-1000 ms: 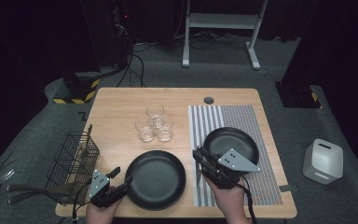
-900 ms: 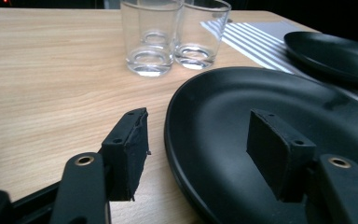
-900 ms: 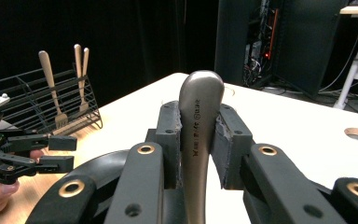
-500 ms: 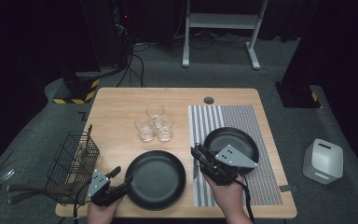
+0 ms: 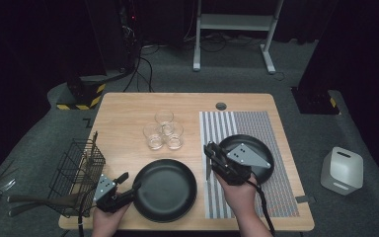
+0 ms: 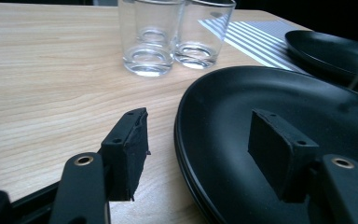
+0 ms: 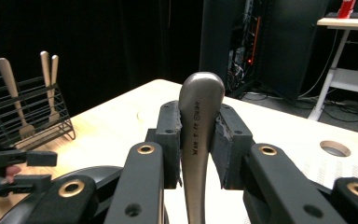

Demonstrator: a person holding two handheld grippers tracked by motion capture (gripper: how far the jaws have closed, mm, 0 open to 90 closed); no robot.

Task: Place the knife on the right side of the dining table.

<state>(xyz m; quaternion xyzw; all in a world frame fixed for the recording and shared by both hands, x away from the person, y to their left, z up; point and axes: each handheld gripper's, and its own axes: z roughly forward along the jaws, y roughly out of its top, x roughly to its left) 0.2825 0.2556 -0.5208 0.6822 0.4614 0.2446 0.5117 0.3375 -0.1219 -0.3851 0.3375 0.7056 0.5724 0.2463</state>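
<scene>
Cutlery [image 7: 199, 135], stiff smooth metal, sits clamped at its handle in our right gripper [image 7: 198, 140] above the striped mat [image 5: 218, 129]. It can slip. Our left gripper [image 6: 205, 149] stands wide astride the plate [image 6: 279, 121] rim.

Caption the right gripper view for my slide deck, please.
Right gripper shut on a metal utensil handle held upright above the wooden table, cutlery rack behind.

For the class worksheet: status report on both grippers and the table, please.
Right gripper shut on a metal utensil handle. Left gripper open, jaws astride the near black plate rim. Three glasses stand clear beyond.
</scene>
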